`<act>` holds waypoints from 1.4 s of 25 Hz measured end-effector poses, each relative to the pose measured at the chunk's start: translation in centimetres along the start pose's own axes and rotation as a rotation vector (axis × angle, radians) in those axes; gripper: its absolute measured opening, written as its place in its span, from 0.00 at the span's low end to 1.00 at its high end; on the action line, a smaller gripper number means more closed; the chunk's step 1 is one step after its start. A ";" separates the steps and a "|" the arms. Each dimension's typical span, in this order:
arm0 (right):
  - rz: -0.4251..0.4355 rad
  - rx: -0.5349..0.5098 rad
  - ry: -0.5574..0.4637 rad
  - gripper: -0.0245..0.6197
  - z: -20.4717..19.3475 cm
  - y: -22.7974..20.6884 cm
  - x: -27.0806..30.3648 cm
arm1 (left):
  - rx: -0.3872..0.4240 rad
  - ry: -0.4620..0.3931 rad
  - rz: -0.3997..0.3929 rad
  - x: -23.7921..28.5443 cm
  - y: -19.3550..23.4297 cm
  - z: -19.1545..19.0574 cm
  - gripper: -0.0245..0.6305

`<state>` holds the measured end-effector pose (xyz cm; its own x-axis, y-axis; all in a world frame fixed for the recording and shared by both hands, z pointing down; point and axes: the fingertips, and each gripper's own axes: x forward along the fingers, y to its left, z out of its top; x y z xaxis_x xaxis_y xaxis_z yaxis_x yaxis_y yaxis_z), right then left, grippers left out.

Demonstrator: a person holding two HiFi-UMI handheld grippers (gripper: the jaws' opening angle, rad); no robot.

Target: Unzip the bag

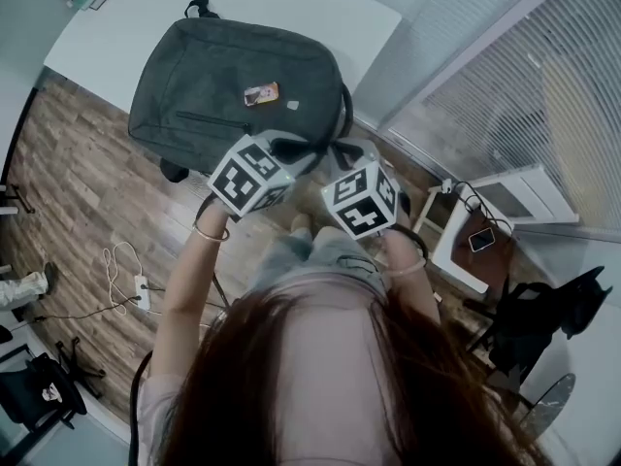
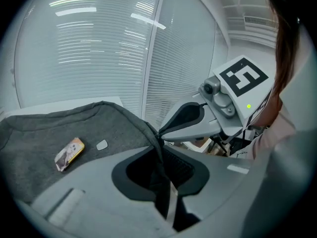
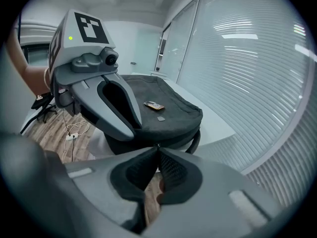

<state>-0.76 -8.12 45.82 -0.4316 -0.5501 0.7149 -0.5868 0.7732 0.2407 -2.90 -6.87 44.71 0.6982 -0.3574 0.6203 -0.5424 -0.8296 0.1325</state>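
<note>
1. I am gripping a dark fold of the bag's near rim with the left gripper (image 2: 159, 139); the fold is running straight down between its pads.
2. I am holding the right gripper (image 3: 158, 148) closed, its tips meeting at that same rim, just beside the left one. Something tiny is poking out at the tips, perhaps the zip pull, but it is too small for me to say.
3. The bag (image 1: 233, 76) is lying flat on the white table (image 1: 320, 8), its near side reaching the table's near edge, where both grippers are working.
4. I am judging it as soft grey cloth, light and probably near empty, so it is likely going to buckle and slide on the smooth top once the zip is dragged. I am planning on one gripper pinning the fabric right beside the zip track while the other takes the pull tab, which is looking small and slippery.
5. Farther back, a small orange card (image 1: 261, 93) is sitting loose on the top panel, and I am expecting it to slip if the bag tilts.
</note>
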 end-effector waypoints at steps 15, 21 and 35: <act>0.012 -0.026 -0.012 0.06 0.0 -3.3 1.6 | -0.068 0.002 -0.057 0.4 0.2 -0.2 0.13; 0.045 -0.056 -0.028 0.06 0.1 -5.0 2.4 | -0.087 0.001 -0.076 0.6 0.4 -0.2 0.13; 0.095 -0.154 -0.074 0.06 1.0 -7.3 3.8 | -0.093 -0.005 -0.029 0.6 0.7 -0.4 0.13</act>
<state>1.21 -16.19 46.13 -0.5325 -0.4895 0.6905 -0.4317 0.8588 0.2759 -3.06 -7.43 45.46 0.7164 -0.3366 0.6111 -0.5630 -0.7962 0.2216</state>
